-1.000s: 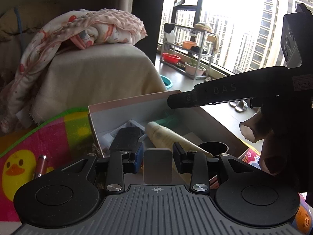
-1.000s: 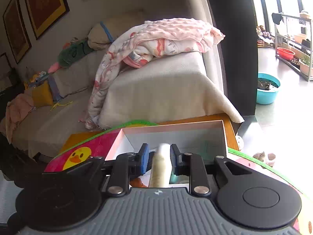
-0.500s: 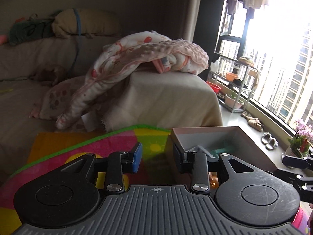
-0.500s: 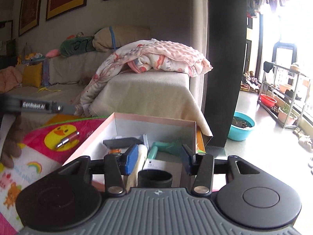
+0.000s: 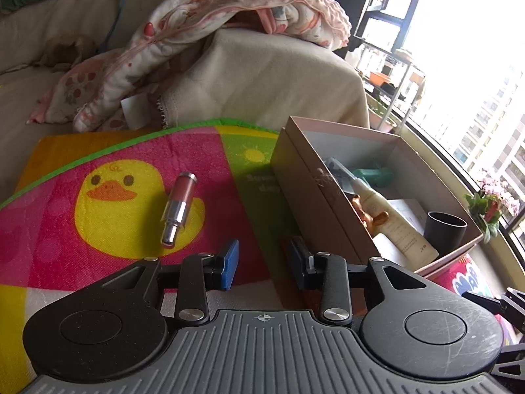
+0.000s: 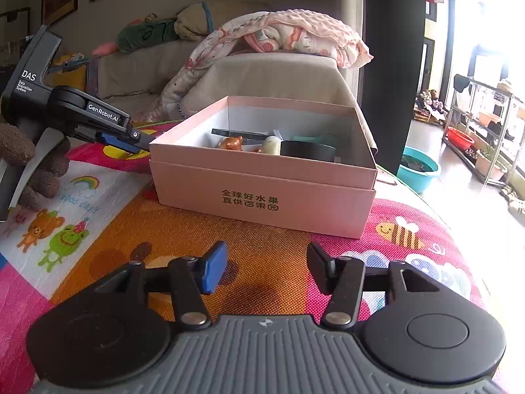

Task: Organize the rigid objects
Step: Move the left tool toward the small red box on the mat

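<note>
A pink cardboard box (image 5: pixel 308 184) (image 6: pixel 262 193) stands on the colourful play mat. It holds a cream bottle (image 5: pixel 390 213), a black cup (image 5: pixel 446 226) (image 6: pixel 308 149), a brown bear figure (image 6: pixel 231 142), a teal item and a dark flat item. A silver and pink lipstick tube (image 5: pixel 178 208) lies on the mat's yellow duck, left of the box. My left gripper (image 5: pixel 262 259) is open and empty, just short of the tube and the box's near corner; it also shows in the right wrist view (image 6: pixel 131 139). My right gripper (image 6: pixel 267 267) is open and empty, in front of the box.
The play mat (image 6: pixel 197 229) covers the table. A sofa with a beige cover (image 5: pixel 262 75) and a pink blanket (image 5: pixel 229 10) stands behind. A window, a rack (image 6: pixel 485 131) and a blue basin (image 6: pixel 416 167) are at the right.
My right gripper let go of the cream bottle in the box, opened and drew back in front of the box. My left gripper swung left and down toward the lipstick tube.
</note>
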The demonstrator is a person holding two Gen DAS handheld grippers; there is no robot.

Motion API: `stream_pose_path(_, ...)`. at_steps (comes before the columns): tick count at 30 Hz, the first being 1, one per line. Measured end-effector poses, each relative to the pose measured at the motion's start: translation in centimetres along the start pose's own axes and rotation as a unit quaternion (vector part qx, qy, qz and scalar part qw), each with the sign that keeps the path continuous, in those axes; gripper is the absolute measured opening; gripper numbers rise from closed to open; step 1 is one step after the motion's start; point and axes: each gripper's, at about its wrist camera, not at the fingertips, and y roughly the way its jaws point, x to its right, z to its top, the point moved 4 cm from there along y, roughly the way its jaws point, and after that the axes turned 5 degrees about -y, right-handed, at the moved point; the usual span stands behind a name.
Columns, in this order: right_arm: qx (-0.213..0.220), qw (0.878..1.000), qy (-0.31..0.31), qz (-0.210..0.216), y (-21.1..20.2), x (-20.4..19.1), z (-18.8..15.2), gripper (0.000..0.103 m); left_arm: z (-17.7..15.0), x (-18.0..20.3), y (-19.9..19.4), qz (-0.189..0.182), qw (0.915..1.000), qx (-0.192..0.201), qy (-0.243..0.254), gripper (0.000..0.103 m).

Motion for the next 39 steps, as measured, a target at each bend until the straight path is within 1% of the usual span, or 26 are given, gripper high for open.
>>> stream_pose_path(2, -0.01, 1.0, 0.008, 0.004, 0.3, 0.2, -0.1, 0.059, -0.4, 0.6, 0.5, -0.018, 0.9995, -0.024, 0.009, 0.038)
stream_pose_path(6, -0.014, 1.0, 0.022, 0.005, 0.4, 0.6, -0.2, 0.059, -1.3, 1.9, 1.6, -0.02, 0.9977, -0.054, 0.037, 0.038)
stream_pose_path(7, -0.015, 1.0, 0.023, 0.005, 0.4, 0.7, -0.2, 0.059, -1.5, 2.2, 1.8, -0.022, 0.9973, -0.055, 0.042, 0.038)
stream_pose_path(8, -0.015, 1.0, 0.023, 0.005, 0.5, 0.6, -0.2, 0.059, -1.5, 2.4, 1.9, -0.022, 0.9972, -0.053, 0.047, 0.037)
stream_pose_path(12, -0.02, 0.999, 0.025, 0.004, 0.6, 0.6, -0.2, 0.059, -1.2, 2.6, 2.2, -0.015, 0.9969, -0.051, 0.058, 0.037)
stream_pose_path(17, -0.028, 0.999, 0.032, 0.001, 0.9, 0.8, -0.2, 0.06, -1.1, 2.4, 2.3, -0.006, 0.9964, -0.049, 0.07, 0.05)
stream_pose_path(20, -0.029, 0.999, 0.033, 0.0, 0.9, 0.9, -0.2, 0.061, -1.1, 2.5, 2.2, 0.008, 0.9953, -0.041, 0.088, 0.056)
stream_pose_path(22, -0.029, 0.999, 0.035, -0.001, 1.0, 0.9, -0.3, 0.062, -1.1, 2.6, 2.2, 0.019, 0.9945, -0.035, 0.097, 0.059)
stream_pose_path(25, -0.029, 0.999, 0.037, -0.002, 0.9, 0.9, -0.3, 0.063, -0.9, 2.6, 2.1, 0.044, 0.992, -0.023, 0.116, 0.063)
stream_pose_path(28, -0.029, 0.999, 0.04, -0.002, 0.9, 1.0, -0.3, 0.063, -0.7, 2.3, 2.0, 0.069, 0.9892, -0.017, 0.128, 0.063)
stream_pose_path(31, -0.03, 0.999, 0.042, -0.001, 1.0, 1.1, -0.3, 0.064, -1.0, 1.8, 2.2, 0.094, 0.9852, -0.03, 0.141, 0.056)
stream_pose_path(33, -0.03, 0.999, 0.044, -0.001, 1.0, 1.2, -0.3, 0.064, -1.3, 1.5, 2.1, 0.082, 0.9873, -0.03, 0.133, 0.056)
stream_pose_path(34, -0.03, 0.999, 0.044, -0.001, 1.0, 1.2, -0.3, 0.064, -1.4, 1.3, 1.9, 0.063, 0.9899, -0.032, 0.123, 0.056)
stream_pose_path(35, -0.031, 0.999, 0.045, 0.0, 1.0, 1.2, -0.3, 0.064, -1.6, 1.2, 1.7, 0.043, 0.9922, -0.033, 0.112, 0.051)
stream_pose_path(37, -0.031, 0.998, 0.046, 0.0, 1.0, 1.2, -0.3, 0.065, -1.8, 1.1, 1.0, 0.013, 0.9942, -0.027, 0.103, 0.047)
stream_pose_path(39, -0.031, 0.998, 0.046, 0.0, 1.0, 1.3, -0.3, 0.065, -2.1, 0.8, 0.4, -0.021, 0.9948, -0.028, 0.096, 0.047)
